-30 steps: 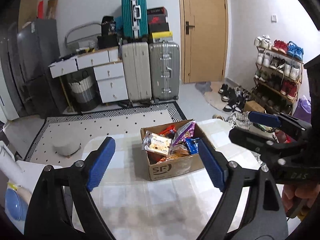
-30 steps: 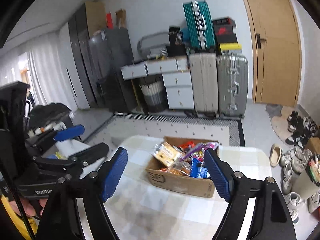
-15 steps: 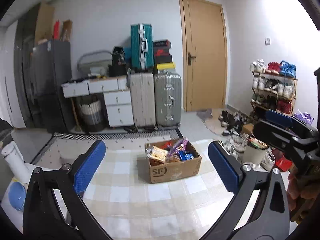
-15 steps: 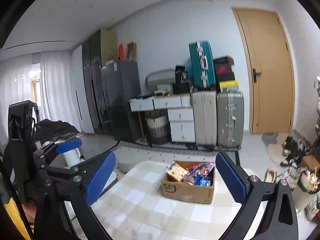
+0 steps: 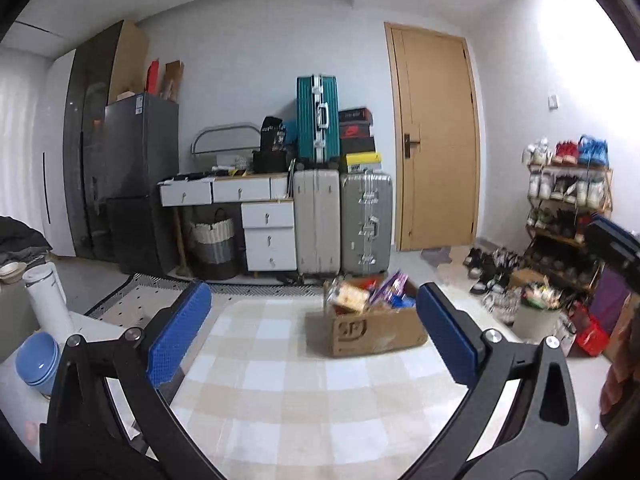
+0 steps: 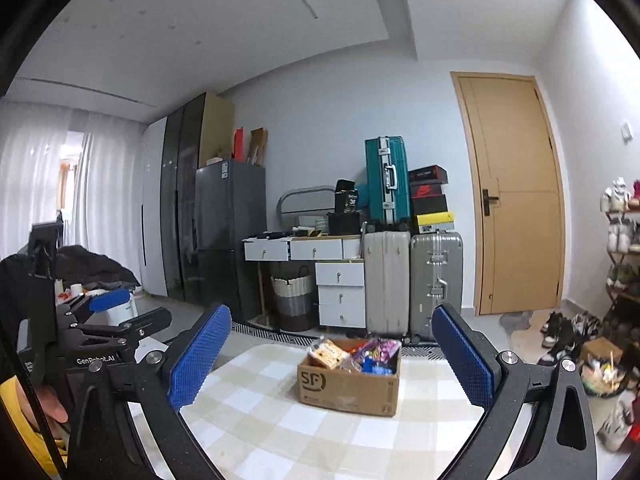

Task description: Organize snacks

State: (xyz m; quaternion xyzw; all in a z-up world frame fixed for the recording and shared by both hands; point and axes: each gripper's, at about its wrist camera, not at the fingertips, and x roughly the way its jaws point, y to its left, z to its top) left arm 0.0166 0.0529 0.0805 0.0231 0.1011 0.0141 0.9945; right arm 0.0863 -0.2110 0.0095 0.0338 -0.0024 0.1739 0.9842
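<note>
A brown cardboard box (image 5: 372,332) (image 6: 348,388) marked SF stands at the far end of the checked tablecloth (image 5: 288,392) (image 6: 280,420). Several snack packets (image 5: 372,294) (image 6: 356,354) stick out of its top. My left gripper (image 5: 312,328) is open, well short of the box, nothing between its blue pads. My right gripper (image 6: 332,356) is open too, equally far back and empty. In the right wrist view the left gripper's body (image 6: 100,336) shows at the left edge with a hand under it. The right gripper's fingers (image 5: 616,244) show at the right edge of the left wrist view.
A white canister (image 5: 48,300) and a blue bowl (image 5: 38,364) sit on a side surface left of the table. Beyond the table stand suitcases (image 5: 344,220), white drawers (image 5: 268,236), a dark fridge (image 5: 140,184), a wooden door (image 5: 436,140), a shoe rack (image 5: 568,208) and a bin (image 5: 536,316).
Both grippers have pulled back from the box and tipped up, so the box looks smaller and farther. Both pairs of jaws stand wider apart than a second ago.
</note>
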